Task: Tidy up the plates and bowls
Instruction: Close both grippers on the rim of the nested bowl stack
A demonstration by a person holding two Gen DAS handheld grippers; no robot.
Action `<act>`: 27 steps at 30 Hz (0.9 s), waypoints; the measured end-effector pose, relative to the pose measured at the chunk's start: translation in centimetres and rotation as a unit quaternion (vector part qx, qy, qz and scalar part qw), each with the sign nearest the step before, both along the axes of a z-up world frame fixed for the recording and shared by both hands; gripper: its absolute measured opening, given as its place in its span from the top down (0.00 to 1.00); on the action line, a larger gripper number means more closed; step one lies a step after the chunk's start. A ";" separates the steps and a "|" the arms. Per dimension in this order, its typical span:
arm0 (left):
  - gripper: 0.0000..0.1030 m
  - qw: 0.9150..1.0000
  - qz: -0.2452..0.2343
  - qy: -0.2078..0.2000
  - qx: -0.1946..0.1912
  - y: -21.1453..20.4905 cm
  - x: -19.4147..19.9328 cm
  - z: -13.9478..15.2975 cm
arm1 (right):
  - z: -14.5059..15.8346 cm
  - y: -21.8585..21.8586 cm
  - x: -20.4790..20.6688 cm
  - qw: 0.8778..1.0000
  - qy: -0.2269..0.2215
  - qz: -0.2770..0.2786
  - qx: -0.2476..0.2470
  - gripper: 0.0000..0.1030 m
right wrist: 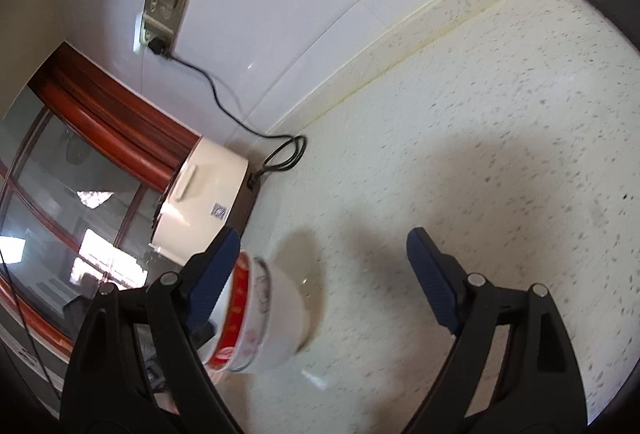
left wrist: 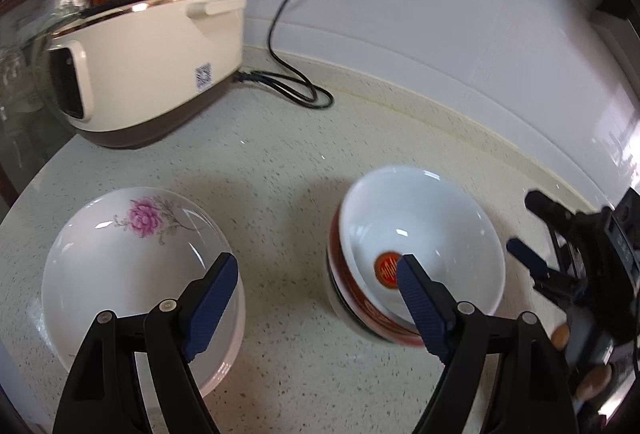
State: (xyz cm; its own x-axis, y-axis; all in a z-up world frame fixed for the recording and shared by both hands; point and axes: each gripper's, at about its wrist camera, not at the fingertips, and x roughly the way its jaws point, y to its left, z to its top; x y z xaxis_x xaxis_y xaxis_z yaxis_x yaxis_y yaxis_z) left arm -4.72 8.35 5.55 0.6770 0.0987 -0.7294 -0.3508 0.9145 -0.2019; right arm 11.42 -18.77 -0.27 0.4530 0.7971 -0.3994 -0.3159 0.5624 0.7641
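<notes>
On a speckled cream stone bench (left wrist: 280, 162), a cream-and-brown electric rice cooker (left wrist: 148, 62) stands at far left, its black power cord (left wrist: 296, 90) looped toward the white tiled wall (left wrist: 400, 14). Nearer the camera sits a stack of white porcelain plates, the top one printed with a pink flower (left wrist: 132, 266). The left gripper (left wrist: 316, 294) hovers above the bare bench between the two stacks, its blue-padded fingers (left wrist: 212, 306) spread wide and holding nothing. To the right stands a stack of white bowls with red bands and a red seal inside the top one (left wrist: 416, 254); that top bowl sits tilted and off-centre on those beneath. At far right, the right gripper (left wrist: 524, 254) hangs just beside the bowls, its fingers also apart and empty; in its own view one finger lies close against the stack's red-banded rim, though contact cannot be told.

The likely hazard is the crooked top bowl: a nudge from either gripper could slide it off or rock the stack, and glazed porcelain offers the pads little grip. The loose cord looks well apart from the work.
</notes>
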 end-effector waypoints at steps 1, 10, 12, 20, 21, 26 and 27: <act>0.20 1.000 -0.006 -0.001 -0.005 0.0 -0.1 0.0 | -0.5 -0.1 0.2 1.000 0.001 -0.005 -0.010 0.14; 0.18 0.998 -0.029 -0.014 -0.048 1.6 -0.2 0.5 | -1.5 -2.2 -0.7 0.998 0.010 -0.062 0.008 0.13; 0.18 0.997 -0.036 -0.019 -0.068 2.2 0.3 0.7 | -1.6 -2.7 -1.8 0.997 0.016 -0.079 0.016 0.13; 0.18 0.992 -0.087 0.003 -0.095 2.6 3.4 0.6 | 0.6 -0.1 -9.2 0.998 -0.001 -0.061 0.034 0.13; 0.18 0.991 -0.088 0.014 -0.100 2.6 3.8 0.4 | 0.6 0.4 -9.7 0.997 0.008 -0.066 0.037 0.13; 0.18 0.989 -0.078 0.038 -0.121 2.6 5.2 -0.6 | -0.2 3.4 -10.6 0.996 0.045 -0.058 0.045 0.13; 0.18 0.989 -0.075 0.039 -0.122 2.5 5.2 -0.7 | -0.5 4.2 -10.7 0.996 0.053 -0.052 0.047 0.13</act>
